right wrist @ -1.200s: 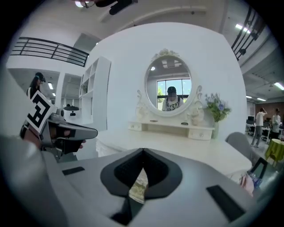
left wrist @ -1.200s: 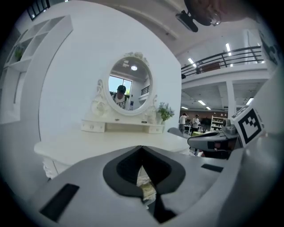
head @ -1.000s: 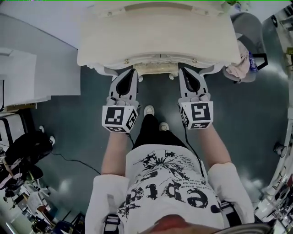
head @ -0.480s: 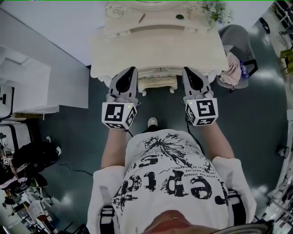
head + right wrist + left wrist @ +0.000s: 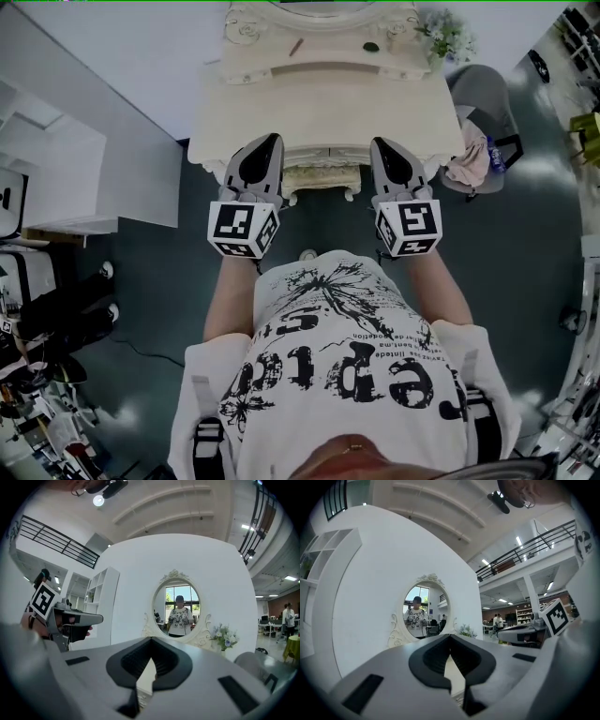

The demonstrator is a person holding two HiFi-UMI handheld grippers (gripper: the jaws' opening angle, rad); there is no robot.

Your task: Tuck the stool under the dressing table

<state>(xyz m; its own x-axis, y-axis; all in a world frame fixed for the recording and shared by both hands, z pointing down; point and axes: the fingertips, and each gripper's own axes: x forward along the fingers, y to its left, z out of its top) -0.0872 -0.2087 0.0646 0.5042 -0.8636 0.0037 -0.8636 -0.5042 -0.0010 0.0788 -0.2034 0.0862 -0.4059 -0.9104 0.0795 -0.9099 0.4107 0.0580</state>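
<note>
Under the front edge of the cream dressing table (image 5: 328,103) stands the stool (image 5: 322,178). It is mostly beneath the top, and only its carved front part shows from above. It is between my two grippers and touches neither of them. The left gripper (image 5: 274,139) and the right gripper (image 5: 378,142) are held side by side, and both point toward the table, with their tips over its front edge. On each gripper view the two jaws meet at the tips and hold nothing; through the small gap behind the tips I see only the pale table top. Behind the table the oval mirror (image 5: 180,611) reflects a person. A bunch of flowers (image 5: 442,36) stands on the right corner of the table, and a grey chair (image 5: 487,94) is just beside that end.
</note>
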